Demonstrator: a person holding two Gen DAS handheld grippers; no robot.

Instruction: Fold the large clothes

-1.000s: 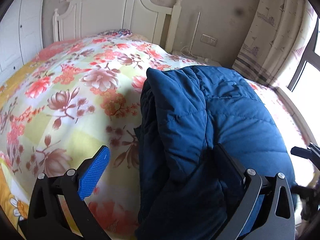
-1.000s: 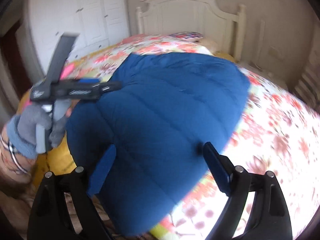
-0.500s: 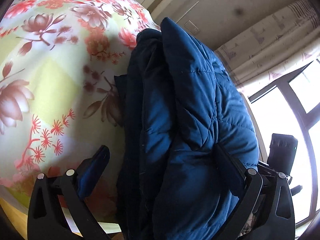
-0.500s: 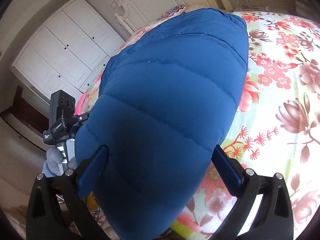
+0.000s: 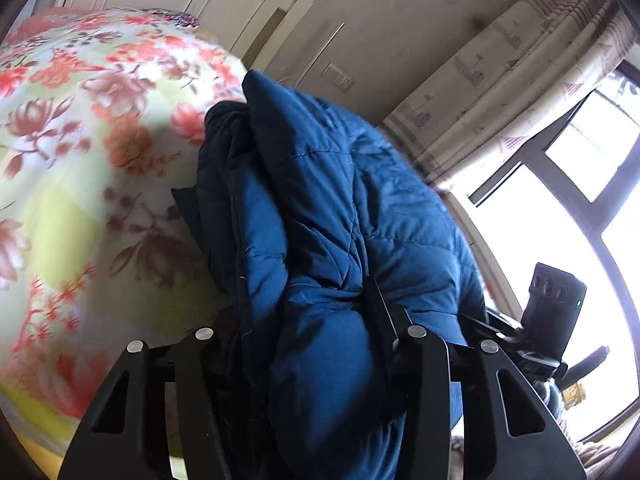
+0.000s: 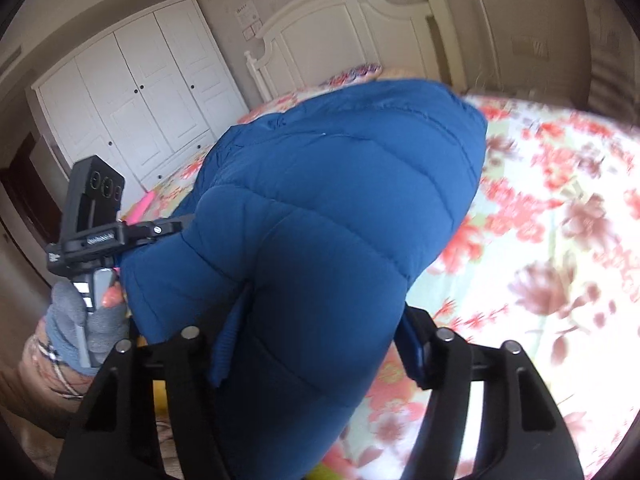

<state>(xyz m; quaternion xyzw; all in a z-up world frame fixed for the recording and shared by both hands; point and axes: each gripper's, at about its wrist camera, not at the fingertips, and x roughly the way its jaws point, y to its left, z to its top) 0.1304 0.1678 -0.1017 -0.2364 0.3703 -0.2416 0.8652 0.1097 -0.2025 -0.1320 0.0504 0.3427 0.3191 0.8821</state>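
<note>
A folded blue quilted puffer jacket (image 5: 320,220) lies on the flowered bedspread (image 5: 80,160) at the near edge of the bed. My left gripper (image 5: 304,320) is shut on the jacket's near left end; thick folds bulge between its fingers. My right gripper (image 6: 320,344) is shut on the jacket (image 6: 340,208) at its near right end. Each gripper shows in the other's view: the right one (image 5: 556,312) at the right, the left one (image 6: 96,220) at the left, held by a grey-gloved hand. The blue pads are mostly hidden by fabric.
A white headboard (image 6: 344,36) stands at the far end of the bed. A white wardrobe (image 6: 132,92) lines the left wall. A curtain (image 5: 500,100) and a bright window (image 5: 560,220) are on the right. The bedspread (image 6: 540,240) stretches right of the jacket.
Both grippers were open around the jacket's ends; now both have closed on it. The views have tilted and the jacket's near end is bunched up.
</note>
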